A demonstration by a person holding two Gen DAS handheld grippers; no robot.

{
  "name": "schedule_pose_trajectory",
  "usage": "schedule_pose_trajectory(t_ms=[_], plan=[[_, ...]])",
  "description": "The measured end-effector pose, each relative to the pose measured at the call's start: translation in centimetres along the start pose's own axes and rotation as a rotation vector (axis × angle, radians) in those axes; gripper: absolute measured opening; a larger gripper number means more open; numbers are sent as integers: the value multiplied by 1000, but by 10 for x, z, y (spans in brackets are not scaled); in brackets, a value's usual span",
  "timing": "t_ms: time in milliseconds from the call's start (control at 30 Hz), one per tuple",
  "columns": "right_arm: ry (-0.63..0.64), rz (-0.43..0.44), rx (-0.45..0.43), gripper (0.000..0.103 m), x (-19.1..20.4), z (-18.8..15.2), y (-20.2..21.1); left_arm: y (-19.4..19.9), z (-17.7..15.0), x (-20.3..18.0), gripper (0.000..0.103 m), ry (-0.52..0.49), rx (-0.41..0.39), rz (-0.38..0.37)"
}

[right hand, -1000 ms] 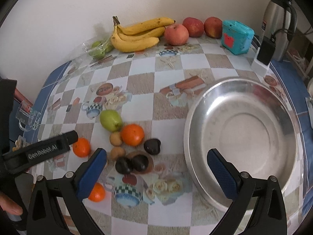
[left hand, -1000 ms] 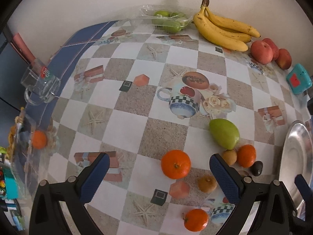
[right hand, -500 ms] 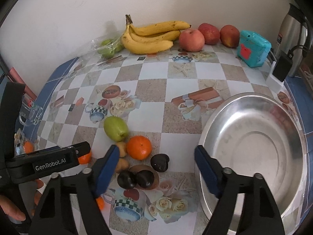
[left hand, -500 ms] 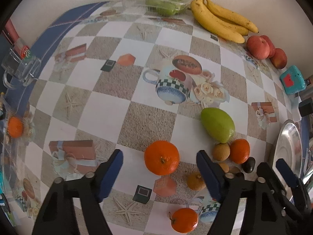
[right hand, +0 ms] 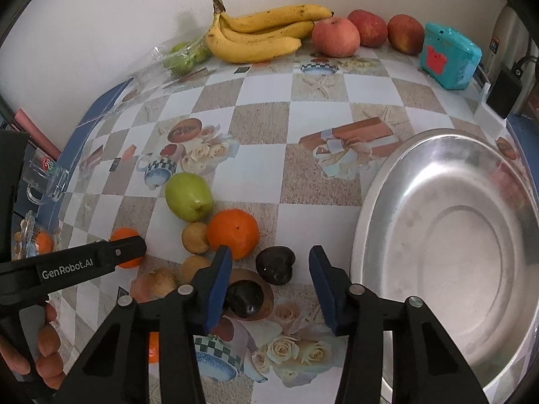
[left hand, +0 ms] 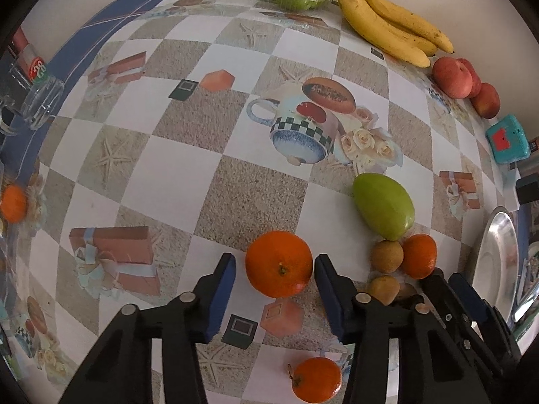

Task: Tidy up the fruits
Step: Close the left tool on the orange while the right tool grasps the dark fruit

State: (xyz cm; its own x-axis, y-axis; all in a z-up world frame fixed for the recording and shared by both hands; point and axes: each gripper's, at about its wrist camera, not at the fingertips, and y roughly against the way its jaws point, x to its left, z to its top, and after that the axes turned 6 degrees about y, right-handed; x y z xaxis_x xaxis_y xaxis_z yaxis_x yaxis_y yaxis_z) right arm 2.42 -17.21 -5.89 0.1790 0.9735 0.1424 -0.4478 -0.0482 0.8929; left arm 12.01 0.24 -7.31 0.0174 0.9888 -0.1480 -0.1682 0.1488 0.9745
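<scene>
My left gripper (left hand: 274, 264) is open, its blue pads on either side of an orange (left hand: 279, 263) on the tablecloth, not clamped. My right gripper (right hand: 269, 266) is open around a dark fruit (right hand: 275, 265), with a second dark fruit (right hand: 243, 299) by its left pad. A green mango (right hand: 188, 196), another orange (right hand: 233, 233) and small brown fruits (right hand: 194, 237) lie clustered beside them. An empty steel bowl (right hand: 387, 202) sits at the right. The left gripper's body (right hand: 84, 262) shows in the right wrist view, over its orange (right hand: 125, 235).
Bananas (right hand: 259, 37), red apples (right hand: 335, 37) and bagged green fruit (right hand: 182, 57) line the back wall. A teal box (right hand: 449, 55) and a kettle stand back right. A glass mug (left hand: 37, 101) stands at the left edge. A small orange (left hand: 316, 383) lies below the left gripper.
Both grippers have moved forward and down and narrowed. The left now straddles the orange; the right now straddles the dark fruit.
</scene>
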Motion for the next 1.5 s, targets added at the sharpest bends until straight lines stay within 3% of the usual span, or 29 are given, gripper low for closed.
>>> schedule_pose_trajectory(t_ms=[167, 867, 1500], plan=[[-3, 4, 5, 44, -1, -1, -4, -1, -3, 0, 43, 3, 7, -15], [22, -7, 45, 41, 3, -3, -6, 10, 3, 5, 41, 27, -17, -14], [42, -18, 21, 24, 3, -2, -8, 22, -2, 10, 41, 32, -26, -22]])
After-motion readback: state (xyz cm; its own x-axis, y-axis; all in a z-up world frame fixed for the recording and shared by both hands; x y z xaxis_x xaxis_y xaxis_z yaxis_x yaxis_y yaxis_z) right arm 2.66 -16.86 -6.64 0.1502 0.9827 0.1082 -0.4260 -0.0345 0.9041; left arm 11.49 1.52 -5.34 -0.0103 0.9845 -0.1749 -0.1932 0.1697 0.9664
